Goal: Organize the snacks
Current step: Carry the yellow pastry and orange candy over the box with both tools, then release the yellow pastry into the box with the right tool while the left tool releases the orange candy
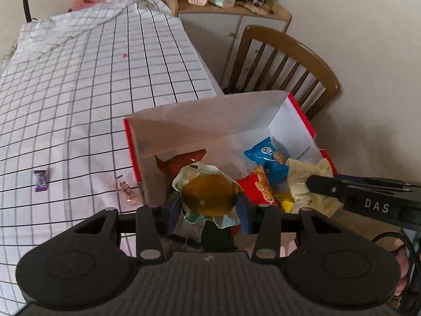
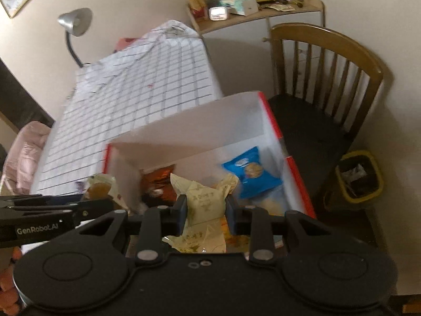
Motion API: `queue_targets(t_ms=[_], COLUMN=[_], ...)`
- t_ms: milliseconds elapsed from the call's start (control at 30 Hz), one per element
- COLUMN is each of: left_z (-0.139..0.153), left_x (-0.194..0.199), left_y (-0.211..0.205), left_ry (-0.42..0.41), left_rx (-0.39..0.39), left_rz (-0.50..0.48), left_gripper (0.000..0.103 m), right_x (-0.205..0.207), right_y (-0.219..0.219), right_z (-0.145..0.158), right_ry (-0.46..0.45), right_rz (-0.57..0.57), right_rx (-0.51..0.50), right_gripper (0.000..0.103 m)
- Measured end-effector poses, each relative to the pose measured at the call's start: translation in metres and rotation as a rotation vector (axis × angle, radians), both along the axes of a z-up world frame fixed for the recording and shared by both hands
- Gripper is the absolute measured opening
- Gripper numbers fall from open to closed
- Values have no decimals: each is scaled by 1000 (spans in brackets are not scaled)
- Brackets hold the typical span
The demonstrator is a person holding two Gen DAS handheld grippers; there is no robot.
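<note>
Left gripper (image 1: 208,208): jaws clamped on a clear-wrapped amber snack (image 1: 209,193), held above the near edge of the box.
Right gripper (image 2: 206,210): jaws clamped on a pale yellow printed packet (image 2: 205,202), also over the box; in the left wrist view its black body reaches in from the right side.
Box (image 1: 210,110): open, red outside and white inside, standing at the edge of the surface (image 1: 92,92) next to the chair.
Box contents: blue cookie packet (image 1: 265,155) toward the far right corner; brown wrapper (image 1: 179,162) at the left wall; red packet (image 1: 256,187) in the middle; small yellow piece (image 1: 286,205) near the front.
Loose on the surface: purple candy (image 1: 40,180) well apart from the box to its left; a clear pink-printed wrapper (image 1: 126,189) just beside the left wall of the box.
Obstruction: the left box wall stands between the loose snacks and the interior.
Surroundings: wooden chair (image 2: 329,84) close by the box's right side; yellow bin (image 2: 357,176) on the floor; cluttered cabinet (image 2: 263,10) behind; lamp (image 2: 76,22) at the far end.
</note>
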State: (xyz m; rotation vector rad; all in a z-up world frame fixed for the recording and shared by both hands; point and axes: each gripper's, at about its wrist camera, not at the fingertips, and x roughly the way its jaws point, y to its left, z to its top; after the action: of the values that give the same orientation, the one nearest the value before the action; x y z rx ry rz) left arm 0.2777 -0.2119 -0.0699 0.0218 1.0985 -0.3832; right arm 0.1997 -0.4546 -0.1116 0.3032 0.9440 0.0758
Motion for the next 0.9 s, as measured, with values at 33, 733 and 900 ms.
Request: queue_targets(t_ms=[33, 733, 900], left_z=[-4, -80, -83], left_x=[3, 56, 54], left_y=[-3, -50, -52], left_ry=[2, 86, 75], left_rx=[5, 57, 67], left_rz=[3, 30, 22], left_gripper=[44, 45, 46], right_x=[4, 50, 49], right_y=[-4, -16, -14], right_z=[-4, -58, -60], right_ry=[5, 113, 115], right_rz=[-4, 9, 15], right_rx=[-5, -89, -98], right_gripper=[29, 31, 32])
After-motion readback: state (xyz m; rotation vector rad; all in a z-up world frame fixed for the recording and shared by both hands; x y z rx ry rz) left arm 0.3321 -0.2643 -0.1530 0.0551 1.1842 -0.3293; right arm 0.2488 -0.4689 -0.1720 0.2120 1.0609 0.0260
